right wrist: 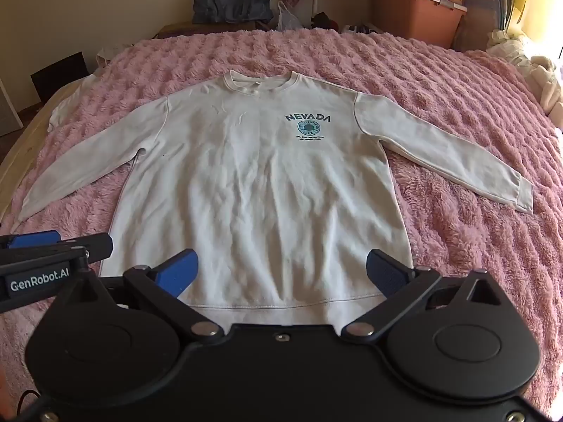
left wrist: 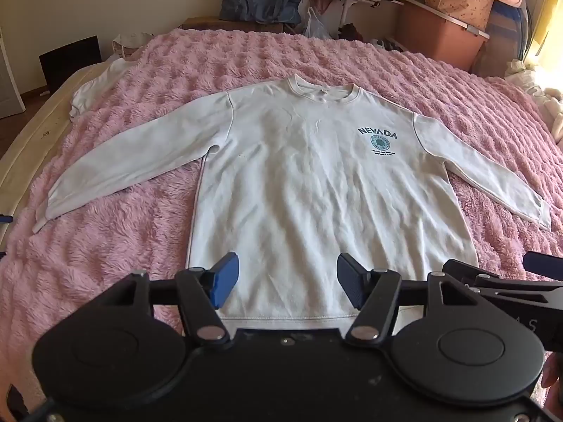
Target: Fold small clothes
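Daylight floods in from the far right, blowing out the yellow curtain (left wrist: 552, 17) and bed edge there. The left side sits dimmer. Both fisheye views bend straight lines at the edges; corners darken; focus is sharp.

White sweatshirt (left wrist: 309, 190) spread flat on pink blanket (left wrist: 105, 246); tongs (left wrist: 288, 281) open.

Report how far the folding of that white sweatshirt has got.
Done: the white sweatshirt lies spread flat, print up, on the pink blanket, both sleeves out. In hand: nothing; the left gripper and right gripper hover open above the hem. Left: every fold, sleeves and body alike.
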Demonstrator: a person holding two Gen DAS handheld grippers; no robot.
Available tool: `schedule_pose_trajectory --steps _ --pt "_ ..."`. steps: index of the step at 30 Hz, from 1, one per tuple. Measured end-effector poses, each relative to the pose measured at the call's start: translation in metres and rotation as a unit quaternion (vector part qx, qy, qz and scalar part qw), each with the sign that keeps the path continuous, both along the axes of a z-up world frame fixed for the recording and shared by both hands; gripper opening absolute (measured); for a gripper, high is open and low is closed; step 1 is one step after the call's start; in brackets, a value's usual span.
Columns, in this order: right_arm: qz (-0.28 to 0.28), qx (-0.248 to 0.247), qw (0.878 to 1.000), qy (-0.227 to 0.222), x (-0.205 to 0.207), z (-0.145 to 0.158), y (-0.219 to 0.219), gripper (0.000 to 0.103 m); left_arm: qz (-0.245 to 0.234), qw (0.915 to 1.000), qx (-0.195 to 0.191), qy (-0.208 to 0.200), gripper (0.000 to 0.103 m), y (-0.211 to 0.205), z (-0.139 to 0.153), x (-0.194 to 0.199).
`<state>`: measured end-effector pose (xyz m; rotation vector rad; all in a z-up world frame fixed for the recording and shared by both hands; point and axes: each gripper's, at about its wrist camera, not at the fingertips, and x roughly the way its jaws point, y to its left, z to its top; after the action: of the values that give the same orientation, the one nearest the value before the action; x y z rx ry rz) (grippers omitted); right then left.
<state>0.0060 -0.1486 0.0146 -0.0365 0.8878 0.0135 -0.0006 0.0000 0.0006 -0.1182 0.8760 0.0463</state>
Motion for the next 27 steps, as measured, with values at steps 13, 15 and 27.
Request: schedule_pose_trajectory --steps 13,15,27 --pt "0.000 0.003 1.000 0.003 0.0001 -0.0001 -0.0004 0.103 0.002 0.9999 -0.003 0.012 0.065 0.0023 -0.0020 0.0015" --pt "0.000 0.003 1.000 0.003 0.0000 0.0000 -0.0006 0.103 0.003 0.9999 -0.003 0.014 0.065 0.0016 -0.0018 0.0021" --pt "0.001 0.002 1.000 0.002 -0.0002 -0.0002 -0.0010 0.103 0.006 0.9998 -0.004 0.017 0.065 0.0016 -0.0020 0.0050"
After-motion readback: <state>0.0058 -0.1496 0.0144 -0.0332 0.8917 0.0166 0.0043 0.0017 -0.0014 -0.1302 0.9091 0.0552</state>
